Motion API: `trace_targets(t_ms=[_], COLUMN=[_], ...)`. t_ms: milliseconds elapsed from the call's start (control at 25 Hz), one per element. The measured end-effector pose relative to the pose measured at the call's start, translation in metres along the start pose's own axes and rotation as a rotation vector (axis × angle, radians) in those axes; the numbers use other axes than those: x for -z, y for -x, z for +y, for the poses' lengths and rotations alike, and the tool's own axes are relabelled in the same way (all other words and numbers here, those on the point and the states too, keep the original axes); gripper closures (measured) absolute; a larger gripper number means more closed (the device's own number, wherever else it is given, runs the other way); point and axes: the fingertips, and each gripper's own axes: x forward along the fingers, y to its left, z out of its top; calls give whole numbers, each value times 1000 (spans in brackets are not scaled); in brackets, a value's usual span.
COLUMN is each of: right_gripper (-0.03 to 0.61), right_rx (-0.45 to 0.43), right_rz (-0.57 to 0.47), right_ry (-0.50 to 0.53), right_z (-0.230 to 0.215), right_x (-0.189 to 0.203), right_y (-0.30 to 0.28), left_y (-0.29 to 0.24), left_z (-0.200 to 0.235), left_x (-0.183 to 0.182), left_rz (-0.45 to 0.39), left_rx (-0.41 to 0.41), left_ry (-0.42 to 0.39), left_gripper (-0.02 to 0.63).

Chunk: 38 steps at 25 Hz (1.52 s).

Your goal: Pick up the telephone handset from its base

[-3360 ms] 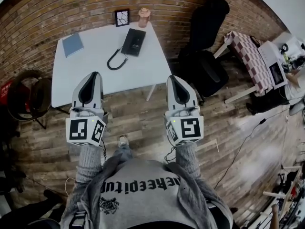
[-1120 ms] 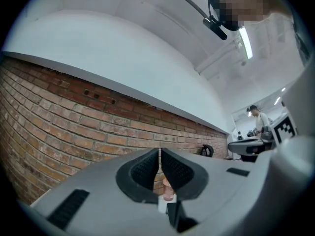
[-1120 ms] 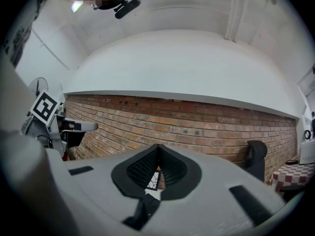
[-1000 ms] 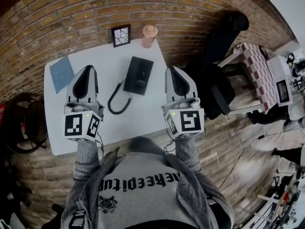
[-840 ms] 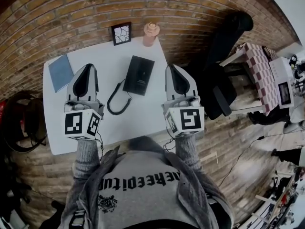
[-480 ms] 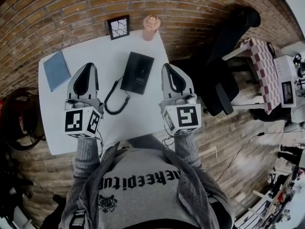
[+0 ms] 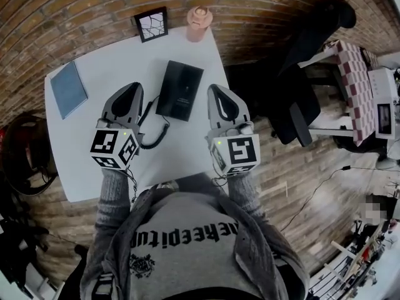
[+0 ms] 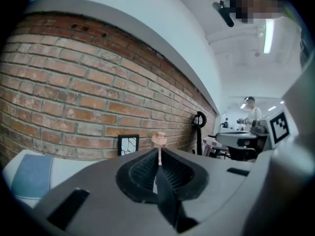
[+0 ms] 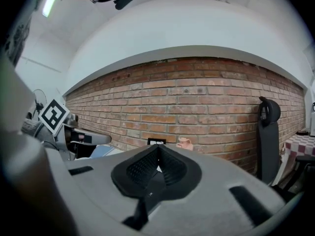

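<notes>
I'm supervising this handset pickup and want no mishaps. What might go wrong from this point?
Both the left claw and the right claw are shut, one on either side of the telephone. Reaching in without opening would likely shove it across the table. The coiled cord lies by the left claw and may snag, or drag the base when the handset rises.

Blue notebook (image 7: 69,89), framed picture (image 7: 152,24), pink jar (image 7: 199,22) on table (image 7: 112,58).
</notes>
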Motion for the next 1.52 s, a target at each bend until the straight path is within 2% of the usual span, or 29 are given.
trace_targets(t_ms=[200, 480, 520, 600, 760, 1160, 1520], right_gripper=[575, 575, 575, 575, 575, 575, 575], right_rx=[-14, -5, -3, -1, 1, -8, -15], right_rz=[43, 75, 74, 85, 97, 128, 126], right_ry=[-21, -41, -44, -51, -54, -61, -71], right_z=[-4, -16, -18, -21, -28, -39, -46], right_x=[16, 36, 37, 40, 44, 59, 64], right_y=[-7, -11, -12, -13, -16, -24, -33], left_y=[-30, -58, -62, -68, -81, -100, -106], left_z=[-3, -11, -11, -11, -11, -18, -23], left_x=[43, 87, 93, 102, 122, 154, 161], left_rz=[145, 271, 287, 317, 381, 461, 478], left_rx=[83, 214, 230, 260, 301, 414, 450], left_ry=[41, 126, 136, 158, 185, 301, 353], left_gripper=[597, 594, 588, 535, 509, 469, 468])
